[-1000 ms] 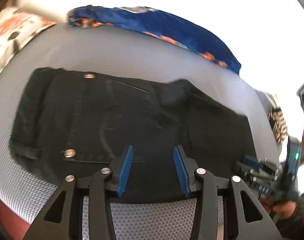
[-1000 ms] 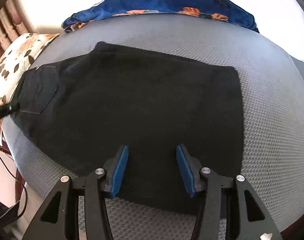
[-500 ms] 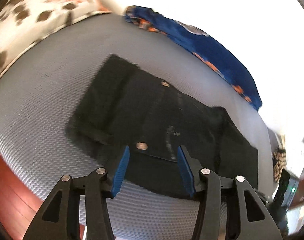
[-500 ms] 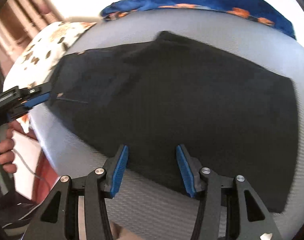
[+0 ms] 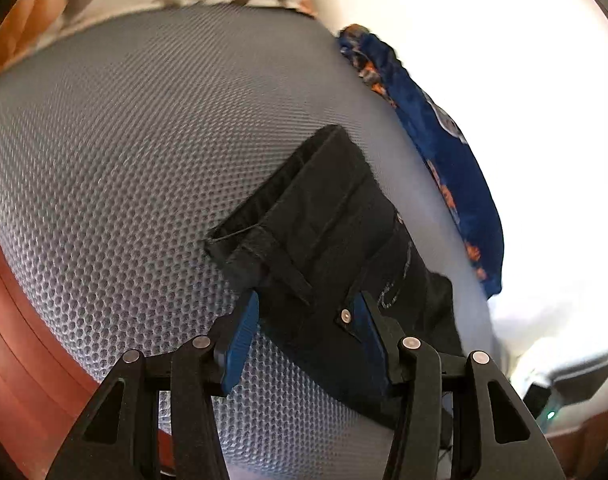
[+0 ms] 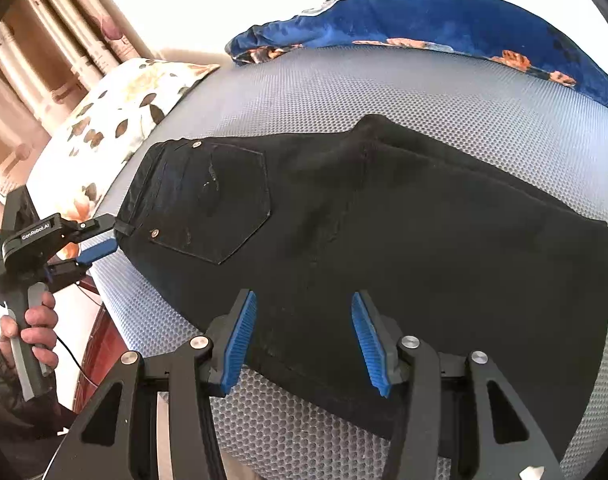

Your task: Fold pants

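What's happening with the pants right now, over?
Left gripper open at waistband corner, jaws just widened. Right gripper open over near edge. Black pants flat on grey mattress. Nothing in the way.

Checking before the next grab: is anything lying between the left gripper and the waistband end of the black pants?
Nothing visible. The left gripper stands open at the waistband corner of the black denim pants, with only the bare grey mesh mattress around it.

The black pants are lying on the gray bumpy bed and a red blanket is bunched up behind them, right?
Not quite. The blanket bunched up behind the black pants is blue with orange flowers, not red. The right wrist view shows it. The pants do lie on the gray bumpy bed.
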`<state>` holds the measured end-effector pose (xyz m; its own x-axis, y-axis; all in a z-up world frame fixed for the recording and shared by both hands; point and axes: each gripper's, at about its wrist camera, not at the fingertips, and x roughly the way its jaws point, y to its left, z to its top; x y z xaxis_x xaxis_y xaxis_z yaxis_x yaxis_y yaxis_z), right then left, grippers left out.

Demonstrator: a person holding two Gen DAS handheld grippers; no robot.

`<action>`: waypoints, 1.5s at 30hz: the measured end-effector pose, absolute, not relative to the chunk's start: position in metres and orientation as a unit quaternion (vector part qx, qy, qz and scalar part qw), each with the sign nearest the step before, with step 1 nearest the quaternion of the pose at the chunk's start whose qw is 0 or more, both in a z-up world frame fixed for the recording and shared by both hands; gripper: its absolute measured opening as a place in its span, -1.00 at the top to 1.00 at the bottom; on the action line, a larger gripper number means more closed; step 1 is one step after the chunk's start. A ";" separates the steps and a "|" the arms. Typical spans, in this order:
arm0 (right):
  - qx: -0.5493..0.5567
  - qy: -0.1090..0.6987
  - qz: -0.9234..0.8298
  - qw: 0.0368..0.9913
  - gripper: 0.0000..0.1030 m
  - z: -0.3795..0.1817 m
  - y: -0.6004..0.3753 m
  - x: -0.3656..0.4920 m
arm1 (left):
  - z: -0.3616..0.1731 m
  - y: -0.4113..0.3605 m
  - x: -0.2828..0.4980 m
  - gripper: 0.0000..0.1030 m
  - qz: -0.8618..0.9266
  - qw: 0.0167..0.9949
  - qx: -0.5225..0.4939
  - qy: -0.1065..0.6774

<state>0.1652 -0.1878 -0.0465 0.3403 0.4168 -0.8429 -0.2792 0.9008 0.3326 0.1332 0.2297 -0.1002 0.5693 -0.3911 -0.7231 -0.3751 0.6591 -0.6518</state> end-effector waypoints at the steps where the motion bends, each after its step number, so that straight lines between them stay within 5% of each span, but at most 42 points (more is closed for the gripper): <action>1: 0.066 0.535 0.213 0.815 0.06 -0.047 -0.189 0.166 | -0.105 0.233 0.131 0.01 -0.002 0.777 -0.424 0.465; 19: 0.079 0.559 0.203 0.800 0.06 -0.064 -0.185 0.175 | -0.151 0.272 0.148 0.01 -0.036 0.715 -0.539 0.444; 32: 0.089 0.573 0.190 0.792 0.06 -0.076 -0.182 0.175 | -0.146 0.268 0.181 0.01 -0.100 0.759 -0.476 0.433; 39: 0.096 0.570 0.179 0.796 0.06 -0.072 -0.187 0.171 | -0.138 0.258 0.189 0.44 -0.069 0.773 -0.435 0.457; 45: 0.108 0.549 0.158 0.814 0.06 -0.053 -0.209 0.168 | -0.079 0.235 0.197 0.51 -0.105 0.804 -0.396 0.432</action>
